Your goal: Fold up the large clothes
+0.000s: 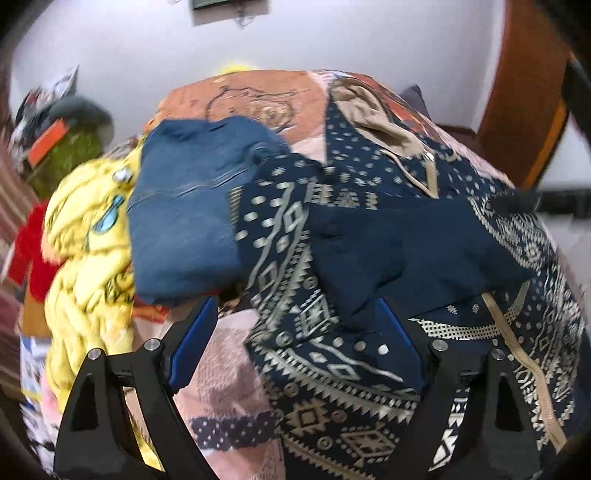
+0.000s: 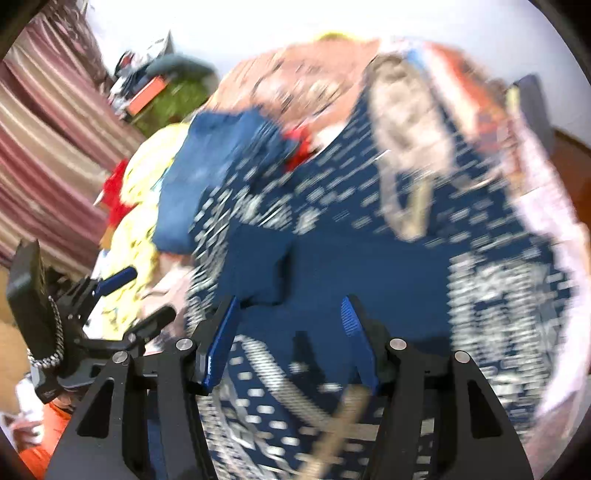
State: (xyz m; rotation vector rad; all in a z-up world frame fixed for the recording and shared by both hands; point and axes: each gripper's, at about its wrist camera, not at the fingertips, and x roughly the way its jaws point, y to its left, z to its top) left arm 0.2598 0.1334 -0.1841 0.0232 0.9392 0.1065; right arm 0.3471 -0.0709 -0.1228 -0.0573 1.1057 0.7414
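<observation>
Now | patterned navy garment (image 1: 332,369) under left gripper (image 1: 295,332) | fingers (image 1: 195,332) spread

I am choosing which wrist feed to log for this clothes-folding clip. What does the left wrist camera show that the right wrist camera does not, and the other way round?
Only the left wrist view shows the wooden door at the right and a dark frame high on the wall.

Only the right wrist view shows the striped curtain and the left gripper from outside, at its left edge.

Both show the navy patterned garment spread on the bed, the blue folded garment, the yellow printed cloth, and open jaws on each camera's own gripper. The right wrist view is heavily blurred.
</observation>
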